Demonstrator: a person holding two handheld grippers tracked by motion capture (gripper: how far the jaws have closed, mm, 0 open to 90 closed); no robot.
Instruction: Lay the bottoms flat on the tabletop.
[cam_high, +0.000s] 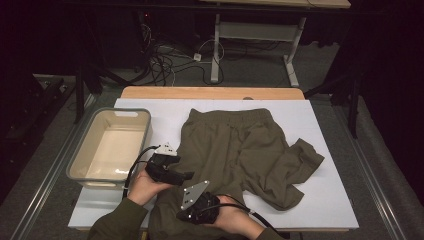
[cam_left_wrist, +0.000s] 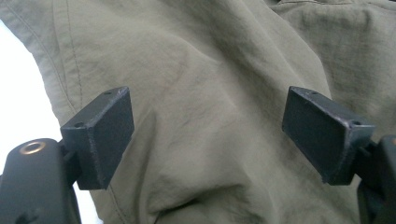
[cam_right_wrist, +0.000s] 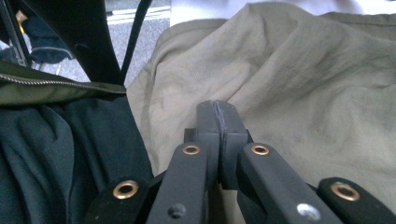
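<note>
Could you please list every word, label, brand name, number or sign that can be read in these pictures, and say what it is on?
None: no readable text on the olive-green fabric trousers, the beige plastic bin, the white table cover, the left gripper or the right gripper.

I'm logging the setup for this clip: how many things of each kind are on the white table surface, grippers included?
Olive trousers: 1
Grey bin: 1
Grippers: 2, the left gripper and the right gripper
Total: 4
</note>
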